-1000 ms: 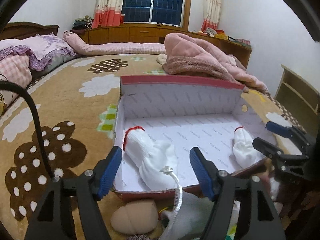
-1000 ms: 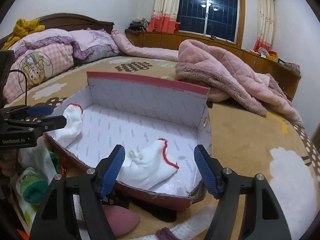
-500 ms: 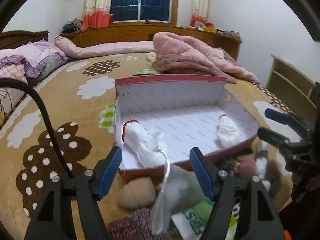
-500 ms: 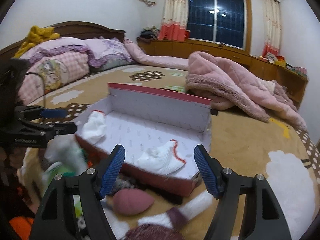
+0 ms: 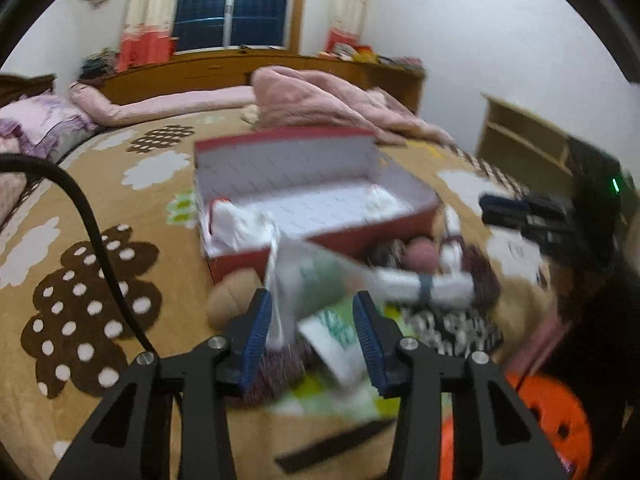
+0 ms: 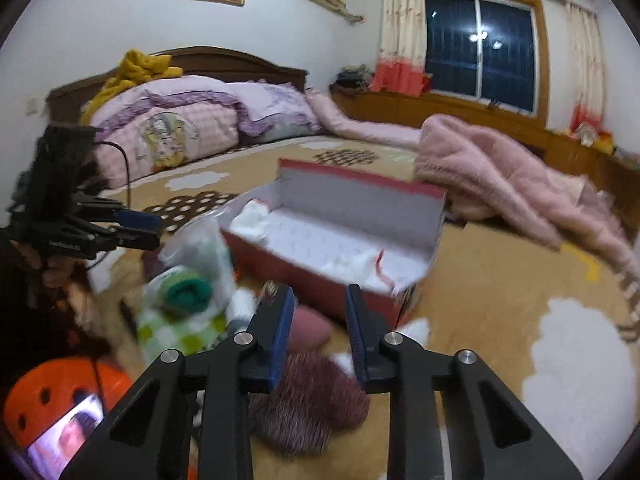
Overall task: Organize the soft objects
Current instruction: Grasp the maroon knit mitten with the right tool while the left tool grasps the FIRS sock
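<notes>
A red box (image 5: 320,240) with a white lining sits on the bed, also in the right wrist view (image 6: 312,276). A white sock (image 5: 240,220) lies at its left end and another (image 5: 380,200) at its right end. In front of it lies a blurred pile: a clear bag with green and white cloth (image 5: 320,292), a rolled white sock (image 5: 424,284), a pink ball (image 5: 424,256), a tan ball (image 5: 232,296), a maroon knit piece (image 6: 308,396). My left gripper (image 5: 314,336) is open over the bag. My right gripper (image 6: 318,332) is open above the maroon piece.
The brown flowered bedspread (image 5: 92,280) spreads to the left. A pink blanket (image 6: 500,176) lies behind the box. Pillows (image 6: 180,128) sit at the headboard. An orange stool (image 5: 548,420) stands at the bed's near edge. A wooden shelf (image 5: 520,140) is at the right.
Both grippers have pulled back and up from the box and their jaws have narrowed. The pile in front of the box has come into view. The socks stay in the box.
</notes>
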Motion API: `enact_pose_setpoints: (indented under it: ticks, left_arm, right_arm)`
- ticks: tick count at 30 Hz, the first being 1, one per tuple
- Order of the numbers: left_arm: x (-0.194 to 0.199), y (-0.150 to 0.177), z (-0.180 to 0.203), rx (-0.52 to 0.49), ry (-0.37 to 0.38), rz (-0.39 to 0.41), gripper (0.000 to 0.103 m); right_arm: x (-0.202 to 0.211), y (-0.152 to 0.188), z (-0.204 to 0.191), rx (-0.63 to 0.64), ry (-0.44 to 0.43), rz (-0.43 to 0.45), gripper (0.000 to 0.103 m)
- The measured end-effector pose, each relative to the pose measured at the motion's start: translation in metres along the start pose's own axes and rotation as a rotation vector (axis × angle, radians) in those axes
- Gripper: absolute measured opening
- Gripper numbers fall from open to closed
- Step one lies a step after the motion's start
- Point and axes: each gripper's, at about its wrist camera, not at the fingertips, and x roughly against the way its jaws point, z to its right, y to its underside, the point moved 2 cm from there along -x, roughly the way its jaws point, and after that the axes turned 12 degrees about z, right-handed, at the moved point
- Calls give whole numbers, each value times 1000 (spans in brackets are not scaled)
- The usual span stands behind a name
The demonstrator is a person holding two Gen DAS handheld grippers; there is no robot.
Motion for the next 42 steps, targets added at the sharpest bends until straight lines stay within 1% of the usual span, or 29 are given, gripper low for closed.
enact_pose_setpoints:
  ticks: [2, 5, 8, 10, 15, 16, 17, 18, 21, 24, 26, 29, 31, 33, 34, 35, 36, 39, 42]
  left_arm:
    - [6, 10, 4, -41, 3, -15, 44]
    - [11, 19, 8, -37, 46, -46, 44]
    - [14, 24, 17, -67, 77, -34, 44]
    - [12, 24, 25, -98, 86, -26, 44]
    - [-11, 30, 32, -108, 77, -66, 44]
    - [-17, 31, 33, -104, 75, -78, 42]
    - [-22, 32, 32, -102, 64, -86, 37]
    - [-26, 33, 31, -105, 51, -90, 27]
    - [-30, 35, 30, -102, 61, -99, 18]
    - [-29, 35, 28, -94, 74, -94, 15]
    - [-28, 35, 25, -78, 78, -91, 14]
    - [-21, 30, 22, -66, 60, -58, 14]
    - [-15, 25, 21, -56, 52, -31, 14]
    - [-8, 19, 17, -36, 43, 2, 14]
    - [-5, 17, 15, -27, 40, 14, 14]
    - [-2, 14, 12, -20, 33, 25, 14]
    - [-1, 13, 10, -19, 26, 28, 14]
    - [4, 11, 5, -11, 6, 36, 14]
    - [12, 8, 1, -25, -1, 53, 14]
  right_arm:
    - [4, 9, 1, 11, 27, -25, 28]
    - [9, 18, -4, 47, 29, -40, 28]
    - [11, 18, -3, 45, 55, -34, 26]
    - [10, 16, -1, 33, 48, -30, 25]
    - [4, 16, 6, 16, 103, -43, 25]
    - [3, 16, 8, 10, 118, -45, 25]
    - [3, 16, 11, 3, 133, -46, 25]
    - [3, 16, 13, -4, 143, -46, 25]
    - [4, 16, 22, -26, 177, -49, 25]
    - [4, 17, 36, -92, 194, -67, 25]
    - [2, 18, 44, -132, 201, -81, 25]
    - [0, 17, 47, -154, 186, -87, 26]
    - [-2, 19, 42, -159, 147, -98, 31]
    - [-8, 22, 36, -165, 99, -127, 47]
    - [-11, 24, 32, -171, 64, -150, 51]
    - [-13, 26, 28, -173, 38, -161, 57]
    - [-15, 26, 25, -170, 15, -167, 61]
    - [-15, 26, 12, -119, -15, -168, 63]
    - [-17, 28, 9, -103, -20, -178, 63]
